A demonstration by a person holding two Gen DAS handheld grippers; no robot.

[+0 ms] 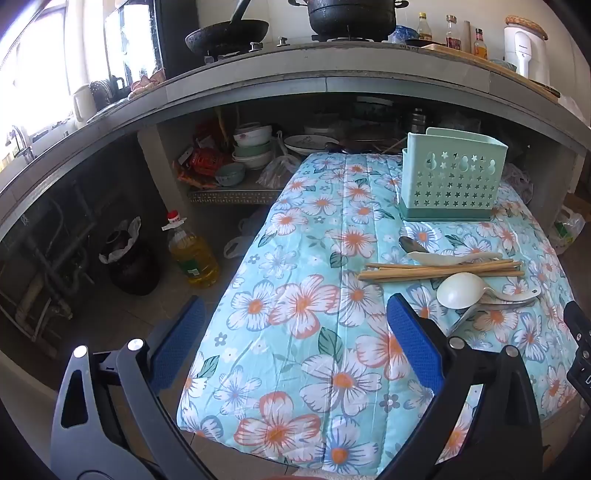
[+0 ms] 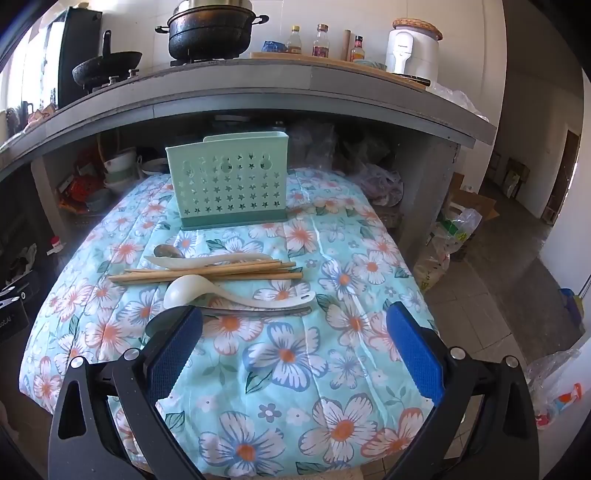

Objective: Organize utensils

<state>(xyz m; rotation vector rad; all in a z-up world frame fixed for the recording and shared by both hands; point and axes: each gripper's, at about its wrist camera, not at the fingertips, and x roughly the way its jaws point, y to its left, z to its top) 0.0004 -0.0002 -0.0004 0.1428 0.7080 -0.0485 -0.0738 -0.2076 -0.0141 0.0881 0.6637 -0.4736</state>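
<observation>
In the left wrist view, the left gripper (image 1: 295,314) is hanging with its blue pads spread wide and nothing between them, over the near left part of a table covered in a floral cloth (image 1: 295,258). The mint-green utensil holder (image 1: 448,175) is standing upright at the far end of the cloth, and in front of it the utensils are lying in a loose heap: a bundle of wooden chopsticks (image 1: 439,270) lying crosswise, a flat white spoon (image 1: 454,256) resting on them on the holder's side, and a white ladle (image 1: 458,290) on the near side, overlapping a metal spoon (image 1: 480,304). Left of the holder, on the floor, a bottle of cooking oil (image 1: 192,254) is standing beside a dark jar (image 1: 129,262), and stacked bowls (image 1: 251,147) are sitting on the shelf under the counter. In the right wrist view, the right gripper (image 2: 293,325) is likewise released, jaws wide and empty, just in front of the heap. Its left pad is hiding part of a dark metal spoon (image 2: 162,321). The ladle (image 2: 207,290) and chopsticks (image 2: 207,273) are lying between the gripper and the holder (image 2: 229,181), with nothing blocking the holder's open top. Above the holder, a black pot (image 2: 210,33) is sitting on the stove, and a white appliance (image 2: 412,51) is standing to its right.
</observation>
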